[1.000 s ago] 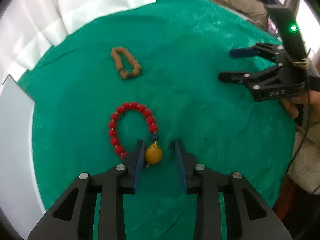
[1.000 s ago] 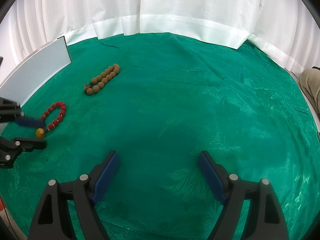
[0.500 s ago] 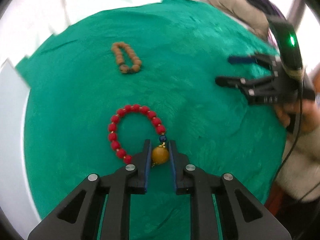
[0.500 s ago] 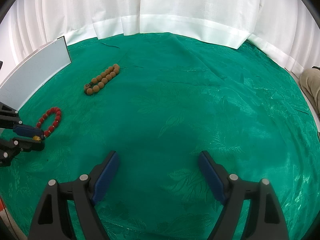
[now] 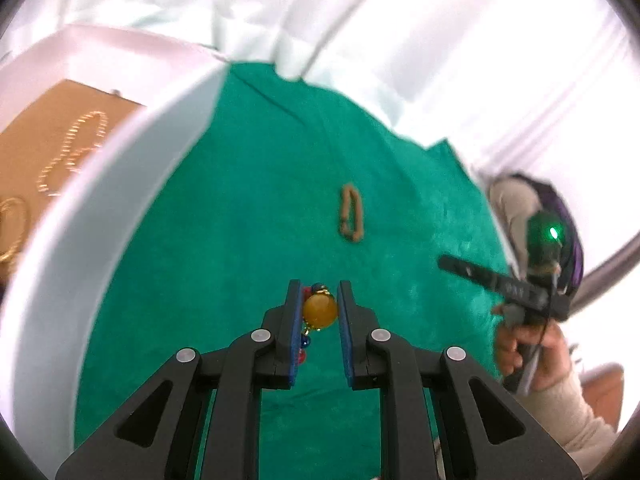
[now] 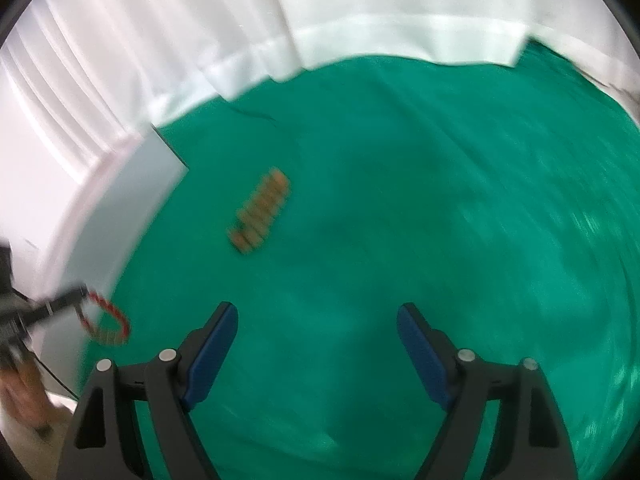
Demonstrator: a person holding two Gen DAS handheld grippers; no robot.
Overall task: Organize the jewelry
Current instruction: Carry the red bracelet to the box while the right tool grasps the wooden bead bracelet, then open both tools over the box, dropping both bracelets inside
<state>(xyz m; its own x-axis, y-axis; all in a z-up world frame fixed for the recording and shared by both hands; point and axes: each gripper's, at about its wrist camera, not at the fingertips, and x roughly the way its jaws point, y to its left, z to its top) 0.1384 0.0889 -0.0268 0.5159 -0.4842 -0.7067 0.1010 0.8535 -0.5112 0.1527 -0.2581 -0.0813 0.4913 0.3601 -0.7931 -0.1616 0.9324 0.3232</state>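
Observation:
My left gripper (image 5: 319,294) is shut on the amber bead (image 5: 319,311) of the red bead bracelet and holds it above the green cloth. The red loop (image 6: 107,320) hangs from that gripper in the right wrist view. A brown wooden bead bracelet (image 5: 352,215) lies on the cloth further off; it also shows in the right wrist view (image 6: 260,211). My right gripper (image 6: 318,320) is open and empty above the cloth. It appears at the right of the left wrist view (image 5: 500,282).
A white box (image 5: 100,200) stands at the left, with a tan lining (image 5: 48,136) that holds gold chains (image 5: 74,152). The green cloth (image 6: 440,220) covers the table. White curtains (image 6: 360,12) hang behind.
My left gripper closed on the amber bead and lifted the red bracelet off the cloth, swinging toward the white box. My right gripper has shifted and its view is blurred.

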